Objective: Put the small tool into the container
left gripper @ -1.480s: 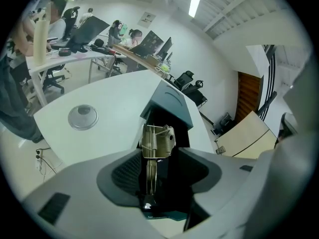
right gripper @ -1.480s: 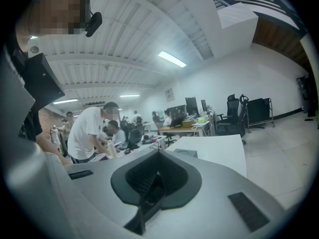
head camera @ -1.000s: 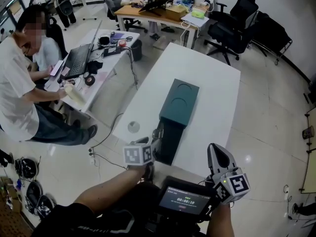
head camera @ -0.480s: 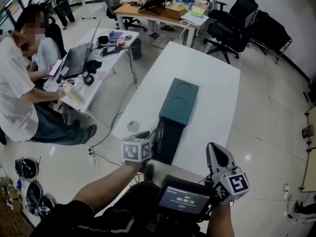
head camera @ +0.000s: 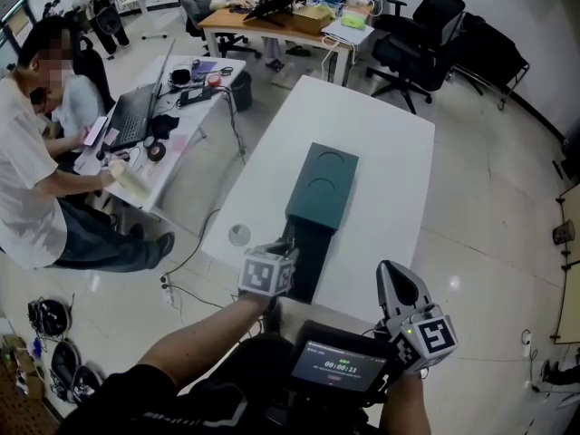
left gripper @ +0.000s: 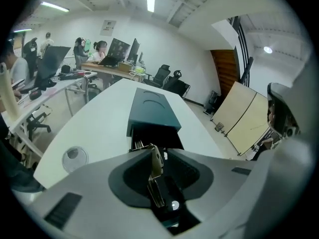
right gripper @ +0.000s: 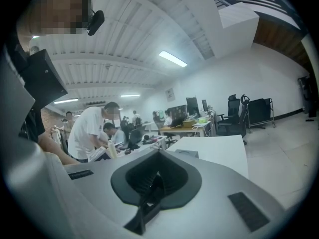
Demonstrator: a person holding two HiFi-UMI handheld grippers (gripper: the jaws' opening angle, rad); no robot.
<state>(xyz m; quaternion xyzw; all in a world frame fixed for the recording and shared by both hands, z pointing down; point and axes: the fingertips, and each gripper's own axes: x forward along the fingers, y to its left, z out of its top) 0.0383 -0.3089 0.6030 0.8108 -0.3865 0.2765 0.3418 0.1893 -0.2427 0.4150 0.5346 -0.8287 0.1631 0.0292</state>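
A dark teal container (head camera: 322,187) lies lengthwise on the white table (head camera: 385,143), with its near drawer (head camera: 306,254) pulled open. My left gripper (head camera: 286,241) hovers at the drawer's near left corner, angled downward. In the left gripper view the small tool (left gripper: 156,159), a thin brass-coloured metal piece, stands upright between the jaws of my left gripper (left gripper: 155,172), which have just been closing on it and now pinch it. The container (left gripper: 152,111) lies straight ahead. My right gripper (head camera: 401,285) stays off the table's near right edge, shut and holding nothing; its closed tips (right gripper: 149,190) point over the table.
A round clear disc (head camera: 239,235) is set in the table near its left corner. A screen device (head camera: 343,366) sits at my chest. To the left are a cluttered desk (head camera: 172,89) and a seated person (head camera: 36,170). Black office chairs (head camera: 426,25) stand beyond the table.
My left gripper has shifted a little to the right, closer to the open drawer, and has rolled. The right gripper has kept still.
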